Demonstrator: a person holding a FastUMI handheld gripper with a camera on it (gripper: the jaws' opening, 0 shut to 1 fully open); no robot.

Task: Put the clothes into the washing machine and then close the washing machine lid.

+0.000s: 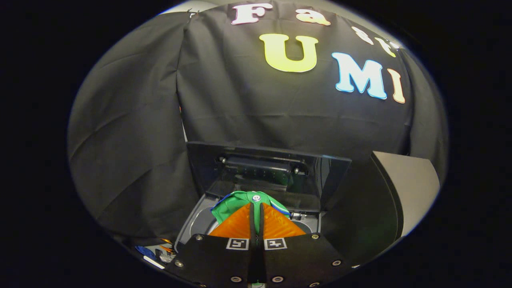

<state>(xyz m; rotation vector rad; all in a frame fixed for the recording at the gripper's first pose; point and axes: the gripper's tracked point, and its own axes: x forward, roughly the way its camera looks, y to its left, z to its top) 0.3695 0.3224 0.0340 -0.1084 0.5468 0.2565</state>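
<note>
My hand-held gripper (256, 210) pinching green clothes (236, 202) above the washing machine (192, 224) opening, raised lid (240, 168) just behind.

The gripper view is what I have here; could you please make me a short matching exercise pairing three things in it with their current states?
Things:
1. gripper
2. green garment
3. washing machine lid

States:
A. raised open, standing behind the tub opening
B. pinched at the fingertips, hanging over the tub opening
C. fingers closed together, clamping cloth

Pairs: 1-C, 2-B, 3-A
</note>
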